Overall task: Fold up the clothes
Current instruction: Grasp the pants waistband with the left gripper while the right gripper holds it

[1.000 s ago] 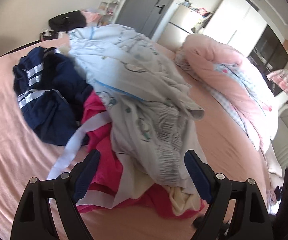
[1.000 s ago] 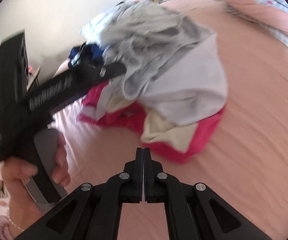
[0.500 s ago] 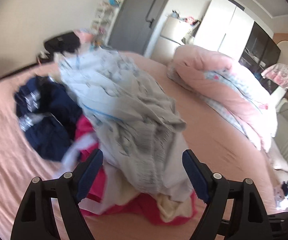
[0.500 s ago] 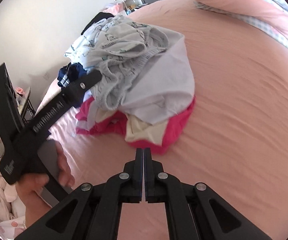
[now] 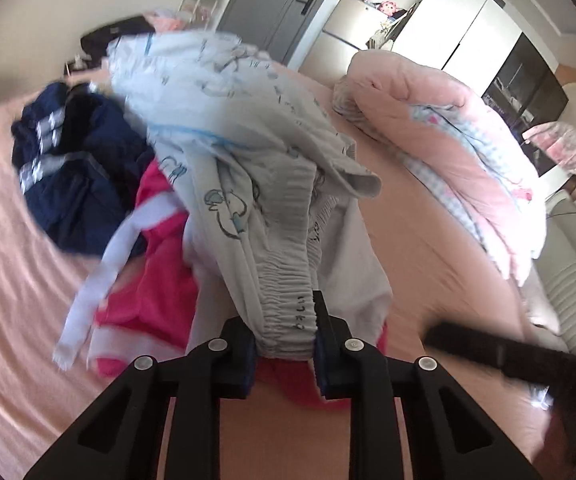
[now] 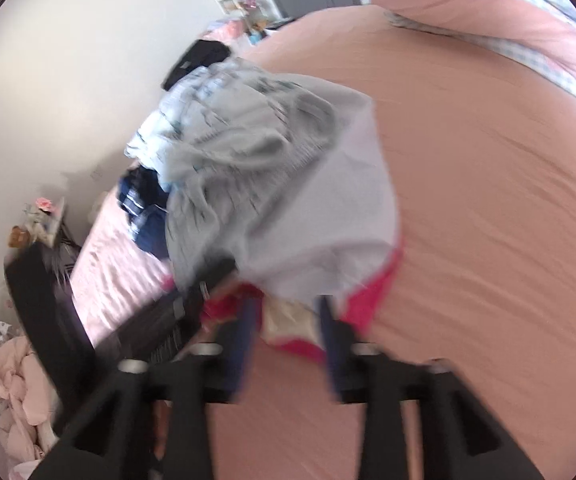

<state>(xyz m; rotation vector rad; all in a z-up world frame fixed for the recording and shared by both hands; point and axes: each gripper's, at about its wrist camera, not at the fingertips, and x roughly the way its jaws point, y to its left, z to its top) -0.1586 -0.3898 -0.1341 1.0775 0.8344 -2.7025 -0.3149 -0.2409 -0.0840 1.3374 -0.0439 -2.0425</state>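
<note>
Two hand-held tools work a heap of laundry on a pink-sheeted bed (image 5: 16, 280). The left tool (image 5: 286, 334), its jaws having just been closing, now clamps the gathered elastic waistband of grey cartoon-print pyjama trousers (image 5: 256, 184) at the near edge of the heap. The right tool (image 6: 288, 334), blurred, has just been opening; its jaws stand apart over a cream garment (image 6: 288, 320), pressing on nothing. The trousers top the pile, over a magenta garment (image 5: 160, 280) with a white sash (image 5: 104, 256), beside navy striped clothing (image 5: 72, 168). A rolled pink duvet (image 5: 447, 148) lies along the bed's far side.
</note>
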